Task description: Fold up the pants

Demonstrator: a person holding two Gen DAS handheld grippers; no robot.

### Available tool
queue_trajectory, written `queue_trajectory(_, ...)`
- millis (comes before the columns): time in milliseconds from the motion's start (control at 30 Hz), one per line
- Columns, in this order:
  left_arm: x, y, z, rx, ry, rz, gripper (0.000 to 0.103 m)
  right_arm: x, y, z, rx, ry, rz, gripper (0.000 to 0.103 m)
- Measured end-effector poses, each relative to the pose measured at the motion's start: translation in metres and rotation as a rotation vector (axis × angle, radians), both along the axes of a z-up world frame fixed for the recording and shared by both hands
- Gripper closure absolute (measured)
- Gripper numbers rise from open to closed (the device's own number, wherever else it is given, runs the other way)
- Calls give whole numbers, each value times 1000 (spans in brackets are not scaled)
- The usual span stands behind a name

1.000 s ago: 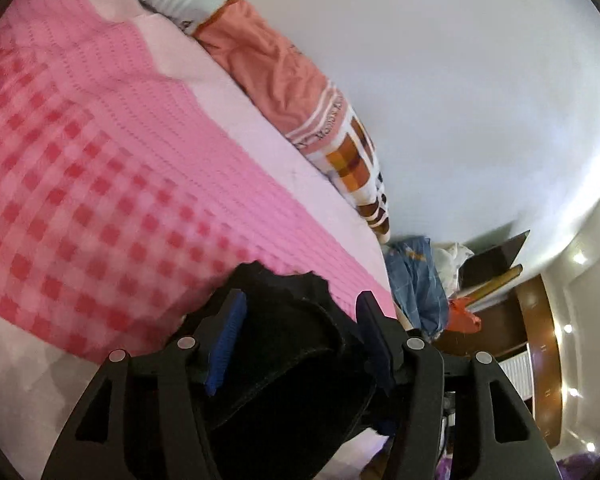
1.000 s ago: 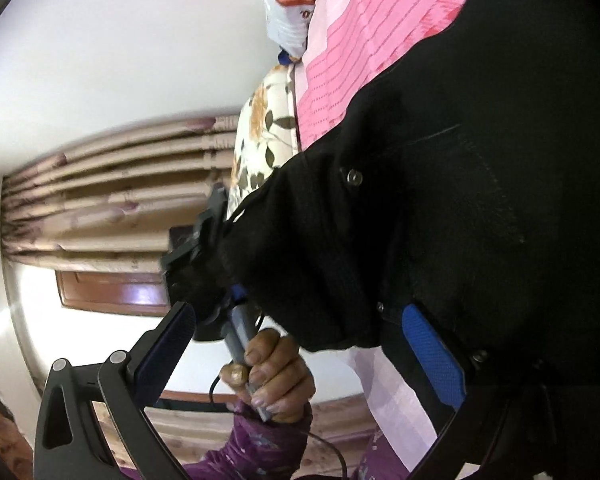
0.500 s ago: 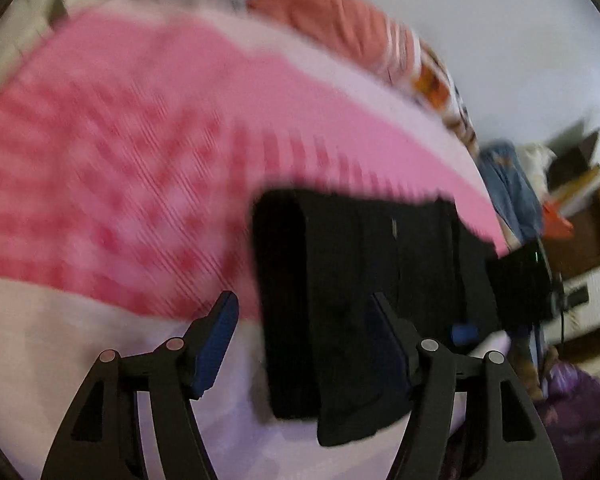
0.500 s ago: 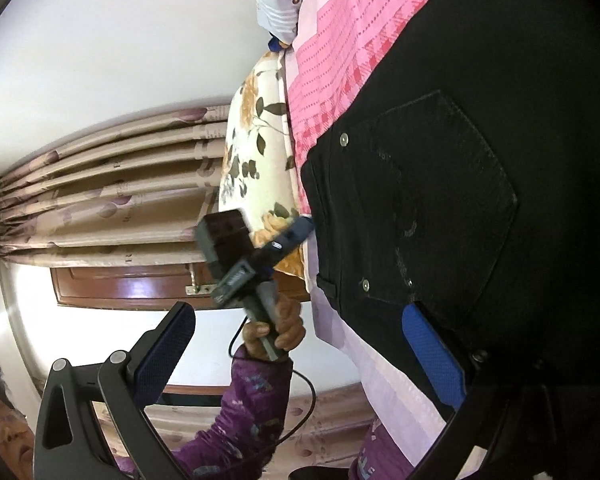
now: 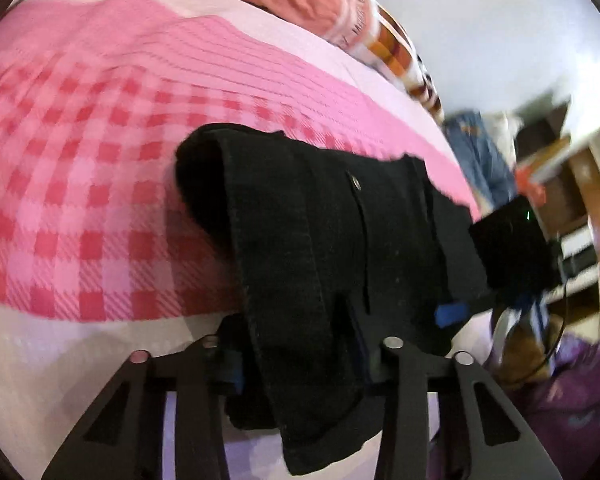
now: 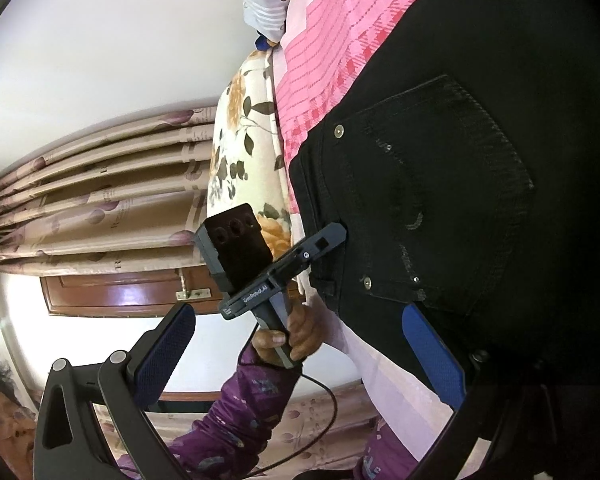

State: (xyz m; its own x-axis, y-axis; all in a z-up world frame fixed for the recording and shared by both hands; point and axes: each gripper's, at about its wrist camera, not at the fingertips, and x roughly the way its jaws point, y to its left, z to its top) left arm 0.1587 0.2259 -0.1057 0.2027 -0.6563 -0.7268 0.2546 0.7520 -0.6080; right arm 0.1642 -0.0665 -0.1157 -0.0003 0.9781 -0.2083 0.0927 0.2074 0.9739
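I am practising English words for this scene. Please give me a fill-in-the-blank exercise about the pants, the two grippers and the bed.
1. The pants are ____ in colour.
2. They lie on a bedspread checked in ____ squares.
3. In the right wrist view, the right gripper has its jaws ____, with nothing between them.
4. In the right wrist view, the left gripper touches the pants at their ____ edge.

Missing words: black; pink; open; waistband

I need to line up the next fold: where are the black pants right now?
The folded black denim pants lie on the pink checked bedspread near its front edge, centre of the left wrist view, with the left claw around their near end.
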Motion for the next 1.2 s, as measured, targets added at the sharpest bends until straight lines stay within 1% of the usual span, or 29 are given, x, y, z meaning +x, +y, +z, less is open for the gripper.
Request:
queue_trajectory(33,-4,-1,2,-1,-12,21,67,0,1,0,-3,0,1,0)
queue_trajectory(133,-13,-7,15,4,-52,38,72,0,-1,2,5,-1,-5,0)
queue_trajectory(200,-17,-12,27,-29,-63,56,77,0,-6,4,25,-2,-15,0)
queue_trajectory(267,-20,-22,40,-52,-79,60,77,-1,-12,7,45,-11,-26,0)
queue_trajectory(367,-24,-42,60,-77,-97,34,77,-4,-22,13,76,-32,-46,0)
queue_trajectory(433,-25,-56,70,-68,-111,15,77,-6,-28,18,93,-48,-50,0)
queue_trajectory(500,-28,-74,79,-32,-134,4,77,-9,-35,23,108,-64,-54,0)
queue_trajectory(667,-30,-105,89,25,-176,-3,78,-15,-54,29,129,-88,-70,0)
queue_trajectory(800,-31,-127,90,37,-187,-24,78,-18,-68,26,141,-80,-96,0)
queue_trajectory(867,-31,-136,89,26,-184,-36,78,-17,-70,24,155,-74,-106,0)
queue_trajectory(900,-29,-140,88,8,-178,-41,78,-14,-68,24,162,-71,-109,0)
queue_trajectory(1000,-24,-147,81,-93,-131,-45,77,-9,-66,22,198,-64,-114,0)
queue_trajectory(1067,-17,-148,70,-207,-82,-39,77,-8,-69,21,211,-63,-119,0)
queue_trajectory(1100,-13,-149,64,-246,-59,-36,77,-8,-72,20,215,-62,-122,0)
queue_trajectory(1200,-1,-148,42,-419,20,-20,77,-6,-79,16,211,-56,-139,0)
